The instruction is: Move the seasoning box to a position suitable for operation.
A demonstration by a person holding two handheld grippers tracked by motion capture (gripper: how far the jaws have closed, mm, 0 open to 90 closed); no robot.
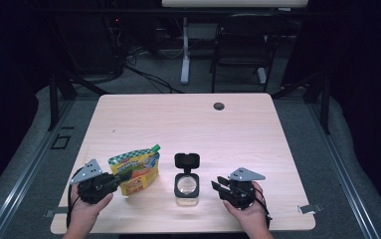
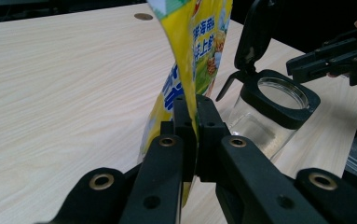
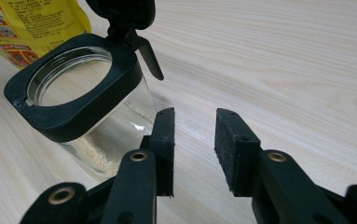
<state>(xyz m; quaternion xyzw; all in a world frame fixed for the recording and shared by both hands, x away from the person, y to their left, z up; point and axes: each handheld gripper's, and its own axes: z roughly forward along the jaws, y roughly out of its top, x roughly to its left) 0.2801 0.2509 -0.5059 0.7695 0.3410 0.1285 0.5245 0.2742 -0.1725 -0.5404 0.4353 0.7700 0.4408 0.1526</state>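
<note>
left tongs (image 2: 191,135) clamped on the edge of the yellow pouch (image 1: 136,171), which is held upright at the counter's (image 1: 188,119) near left. glass jar (image 1: 187,189) stands just right of the pouch, its black lid (image 1: 187,161) hinged open and tipped back. a thin layer of pale grains lies inside at the base. right tongs (image 3: 195,149) stand apart with nothing between them, just beside the jar's right wall; contact cannot be told.
</note>
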